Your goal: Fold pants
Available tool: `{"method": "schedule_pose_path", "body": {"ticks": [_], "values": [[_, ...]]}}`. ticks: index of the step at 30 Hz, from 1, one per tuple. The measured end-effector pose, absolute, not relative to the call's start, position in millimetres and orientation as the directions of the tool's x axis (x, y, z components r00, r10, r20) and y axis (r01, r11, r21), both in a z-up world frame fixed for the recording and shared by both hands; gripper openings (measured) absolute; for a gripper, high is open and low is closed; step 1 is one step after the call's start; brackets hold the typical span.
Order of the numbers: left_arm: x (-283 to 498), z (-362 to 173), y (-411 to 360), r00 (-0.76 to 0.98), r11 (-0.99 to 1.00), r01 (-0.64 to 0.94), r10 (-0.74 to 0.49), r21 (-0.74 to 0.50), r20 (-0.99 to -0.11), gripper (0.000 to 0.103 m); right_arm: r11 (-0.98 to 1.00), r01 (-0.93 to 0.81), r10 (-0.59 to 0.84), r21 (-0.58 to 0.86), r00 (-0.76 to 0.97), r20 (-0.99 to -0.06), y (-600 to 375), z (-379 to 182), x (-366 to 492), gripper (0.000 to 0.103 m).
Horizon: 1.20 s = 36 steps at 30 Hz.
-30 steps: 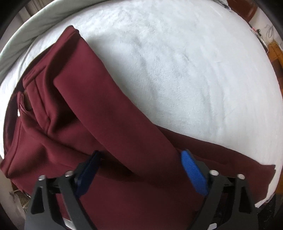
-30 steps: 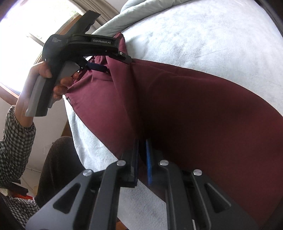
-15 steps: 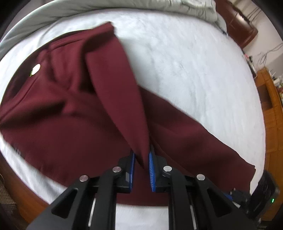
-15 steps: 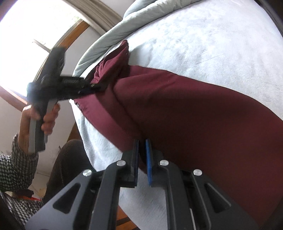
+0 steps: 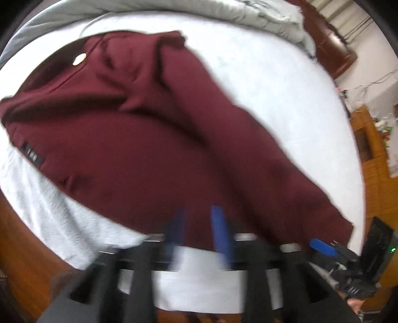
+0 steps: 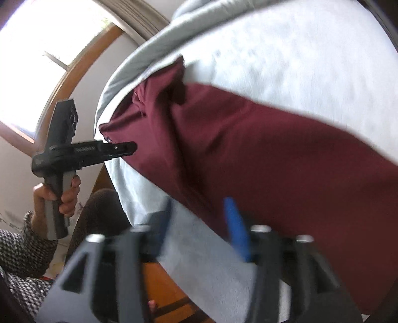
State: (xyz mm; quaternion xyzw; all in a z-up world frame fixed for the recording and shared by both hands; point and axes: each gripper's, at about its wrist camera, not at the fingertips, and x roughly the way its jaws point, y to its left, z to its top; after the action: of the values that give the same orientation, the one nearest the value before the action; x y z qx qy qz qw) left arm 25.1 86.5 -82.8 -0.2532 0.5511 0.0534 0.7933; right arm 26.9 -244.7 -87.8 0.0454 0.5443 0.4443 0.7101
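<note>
Dark red pants (image 5: pixel 154 149) lie folded lengthwise on a white bed (image 5: pixel 273 82), waistband with a pale button at the upper left, leg ends at the lower right. My left gripper (image 5: pixel 199 228) is open and empty at the pants' near edge, blurred. In the right wrist view the pants (image 6: pixel 261 154) run from the waist at upper left to the lower right. My right gripper (image 6: pixel 201 223) is open and empty at their near edge. The left gripper (image 6: pixel 119 149) also shows there, beside the waist.
A grey duvet (image 5: pixel 174 10) is bunched along the far side of the bed. The wooden bed frame (image 5: pixel 15 248) runs along the near edge. Wooden furniture (image 5: pixel 373 159) stands at the right. A window (image 6: pixel 42 57) and my sleeve (image 6: pixel 22 253) are at the left.
Both grippers have opened and let go of the pants. The lifted leg now lies flat over the other one. Both grippers have pulled back toward the bed's near edge.
</note>
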Motion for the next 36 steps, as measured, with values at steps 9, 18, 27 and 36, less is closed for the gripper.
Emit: {"method": "schedule_pose_path", "body": {"ticks": [9, 18, 27, 36], "values": [[90, -66, 57, 0.358, 0.96, -0.266, 0.017, -0.085, -0.934, 0.087, 0.517, -0.684, 0.674, 0.514, -0.045, -0.737, -166, -93, 26, 0.061], [114, -106, 94, 0.193, 0.931, -0.359, 0.008, -0.063, -0.981, 0.064, 0.518, -0.669, 0.67, 0.533, -0.07, -0.739, -157, -113, 32, 0.008], [31, -92, 108, 0.285, 0.908, -0.396, -0.023, -0.139, -0.958, 0.024, 0.399, -0.755, 0.679, 0.521, -0.138, -0.721, -150, -105, 0, 0.007], [2, -108, 116, 0.34, 0.903, -0.384, -0.058, -0.195, -0.939, 0.055, 0.452, -0.7, 0.638, 0.554, -0.18, -0.748, -142, -119, 10, 0.032]]}}
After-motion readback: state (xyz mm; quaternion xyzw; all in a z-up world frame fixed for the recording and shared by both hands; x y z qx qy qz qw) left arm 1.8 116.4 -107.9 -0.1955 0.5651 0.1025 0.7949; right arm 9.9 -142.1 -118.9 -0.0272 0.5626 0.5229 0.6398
